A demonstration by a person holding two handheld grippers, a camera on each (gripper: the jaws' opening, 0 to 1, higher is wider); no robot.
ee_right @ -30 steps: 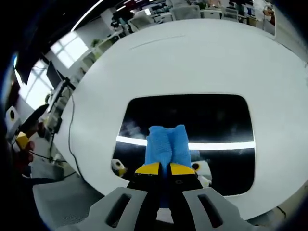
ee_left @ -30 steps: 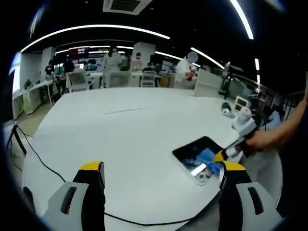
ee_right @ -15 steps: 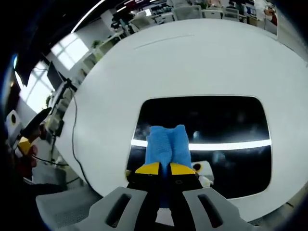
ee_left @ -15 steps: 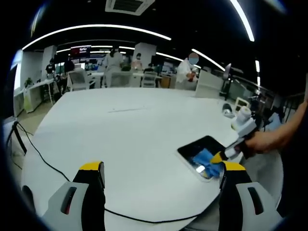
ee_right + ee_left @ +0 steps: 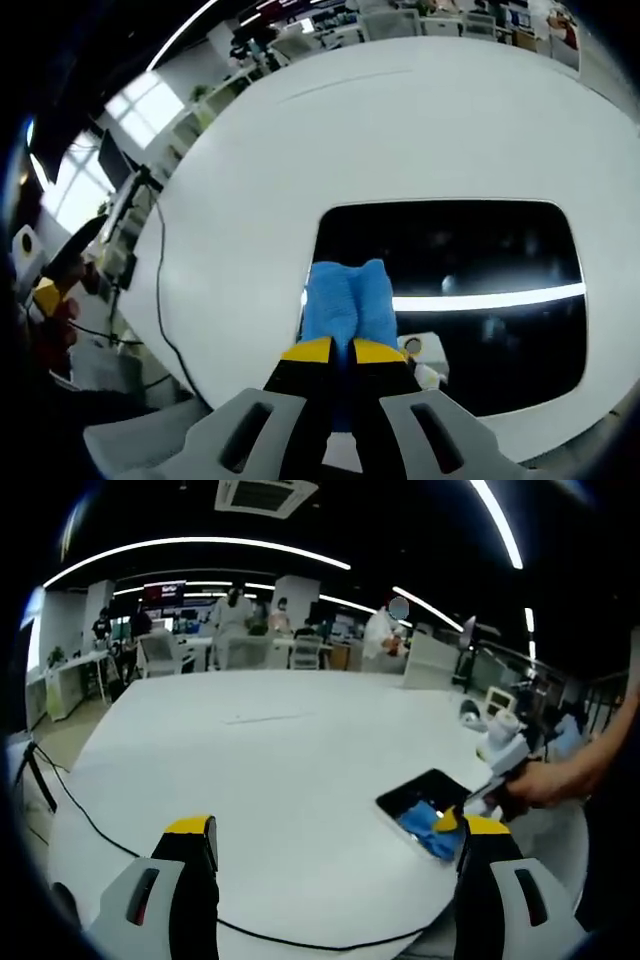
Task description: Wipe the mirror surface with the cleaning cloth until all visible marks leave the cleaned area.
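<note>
The mirror (image 5: pixel 450 290) lies flat near the white table (image 5: pixel 330 150) edge; our right gripper (image 5: pixel 333 352) pinches the blue cloth (image 5: pixel 345 300) at its left rim — we risk sliding off. Left gripper (image 5: pixel 335 840) hangs spread, empty.

A large white table (image 5: pixel 270 770) is stretching across the room, with a black cable (image 5: pixel 90 825) trailing over its near edge and a thin dark line (image 5: pixel 268 719) lying farther out on its top. Behind it, several people in white coats (image 5: pixel 232 605) are standing among desks and white chairs (image 5: pixel 160 650), while long ceiling light strips (image 5: pixel 200 546) and an air vent (image 5: pixel 265 492) are showing overhead. In the right gripper view, bright windows (image 5: pixel 140 100) are glowing beyond the table's far side, and the cable (image 5: pixel 158 290) is hanging down off the edge.
</note>
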